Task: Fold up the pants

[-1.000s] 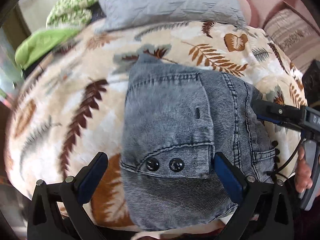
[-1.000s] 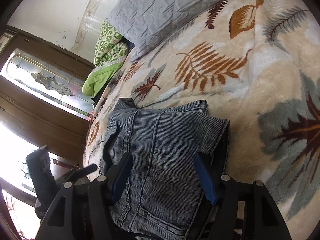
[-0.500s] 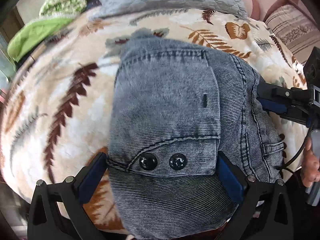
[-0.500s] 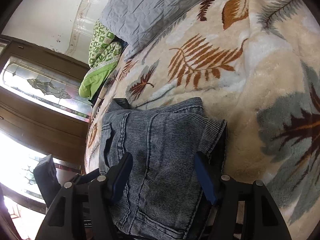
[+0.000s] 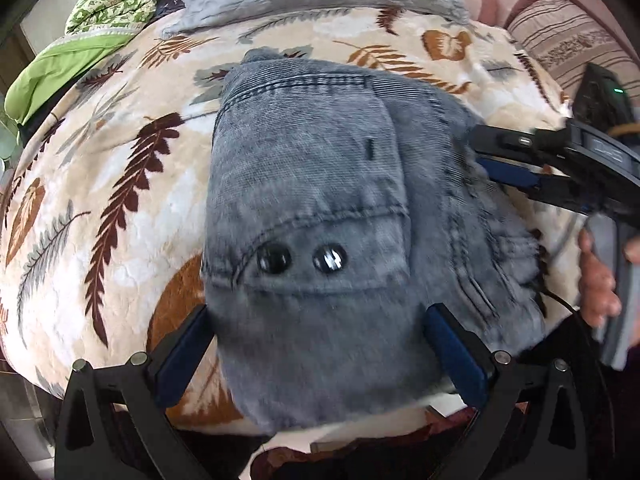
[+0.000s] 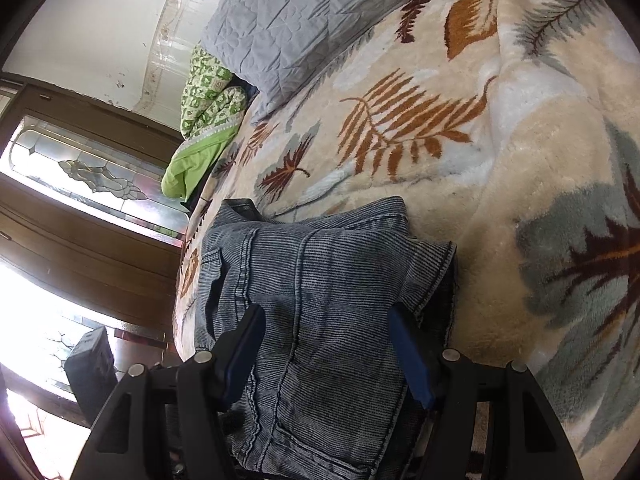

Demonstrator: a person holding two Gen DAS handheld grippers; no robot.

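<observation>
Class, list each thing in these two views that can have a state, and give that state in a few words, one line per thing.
Pants: folded into a compact bundle, lying on the blanket.
Two snap buttons: facing up on the bundle.
Left claw: open, fingers either side of the bundle.
Right claw: open, straddling the bundle's other side.
Blanket: spread out, rumpled.
Grey pillow: resting at the blanket's far edge.

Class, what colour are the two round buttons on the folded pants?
The buttons on the pants are glossy black, clearest in the left wrist view.
</observation>
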